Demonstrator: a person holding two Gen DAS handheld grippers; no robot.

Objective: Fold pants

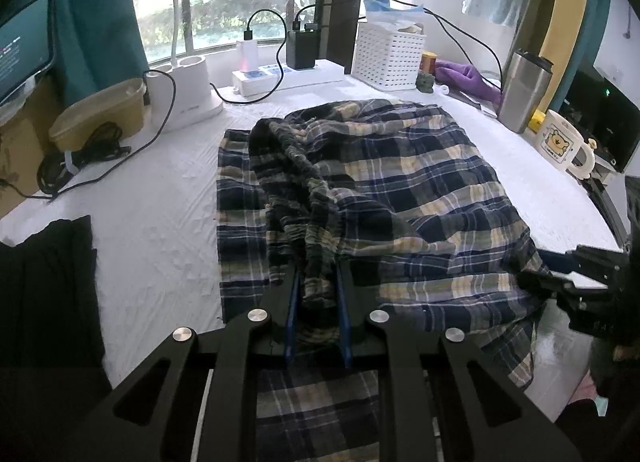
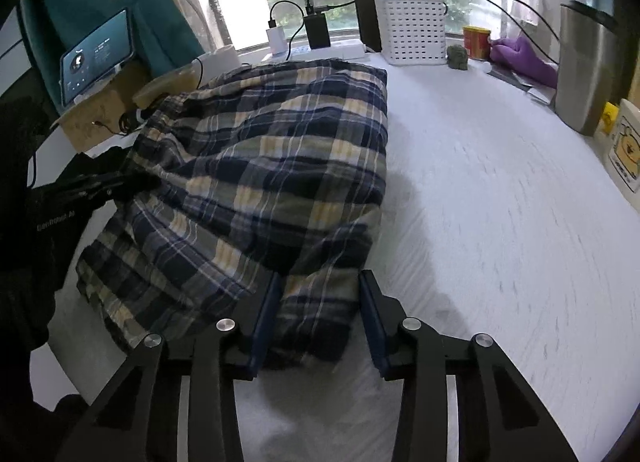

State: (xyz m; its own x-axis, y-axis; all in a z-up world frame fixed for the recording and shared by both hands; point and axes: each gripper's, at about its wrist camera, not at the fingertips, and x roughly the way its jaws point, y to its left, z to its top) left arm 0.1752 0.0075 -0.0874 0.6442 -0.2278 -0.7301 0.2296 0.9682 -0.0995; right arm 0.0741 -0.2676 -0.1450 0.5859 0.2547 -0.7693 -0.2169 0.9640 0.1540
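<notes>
My left gripper (image 1: 318,282) pinches the gathered elastic waistband (image 1: 304,198), jaws narrow on the bunched cloth. My right gripper (image 2: 320,294) straddles a near corner of the navy, cream and olive plaid cotton pants (image 2: 260,166); whether its half-closed pads already press the fabric I cannot tell. I judge both grips should be firm and lifted evenly before carrying the fold over. The pants lie rumpled and partly doubled on the white covered table (image 2: 500,222), below the white perforated basket (image 2: 414,32).
</notes>
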